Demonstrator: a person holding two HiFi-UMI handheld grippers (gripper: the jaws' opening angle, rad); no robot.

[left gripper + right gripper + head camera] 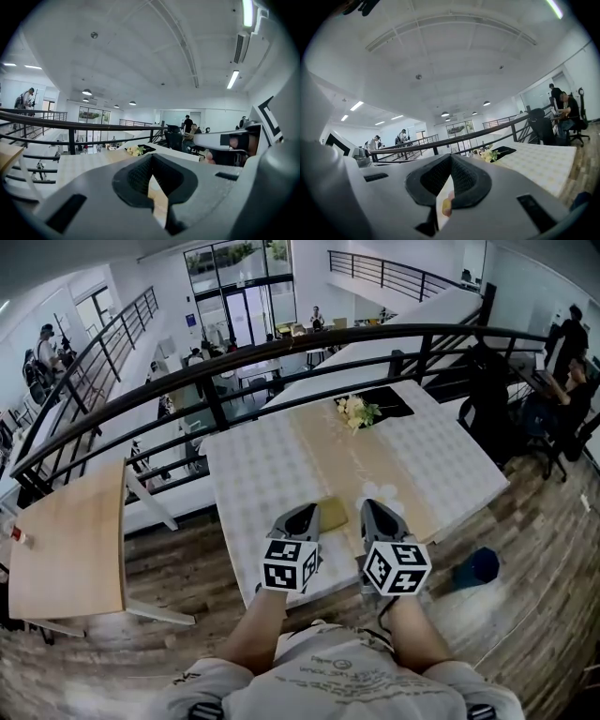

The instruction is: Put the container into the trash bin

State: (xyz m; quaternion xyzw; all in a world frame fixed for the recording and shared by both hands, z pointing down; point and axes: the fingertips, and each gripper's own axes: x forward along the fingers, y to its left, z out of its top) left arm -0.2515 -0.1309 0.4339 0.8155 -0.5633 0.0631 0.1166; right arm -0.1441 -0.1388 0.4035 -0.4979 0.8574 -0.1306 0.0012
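Observation:
A flat yellow-green container lies on the tan runner near the table's front edge. It sits between my two grippers. My left gripper is just left of it with its jaws together and nothing between them. My right gripper is just right of it, also with jaws together. A small white thing rests on the cloth beyond the right gripper. The blue trash bin stands on the wooden floor to the right of the table, below its corner.
The table carries a white cloth, with a bunch of flowers and a black mat at its far end. A black railing runs behind it. A bare wooden table stands at the left; people sit at desks far right.

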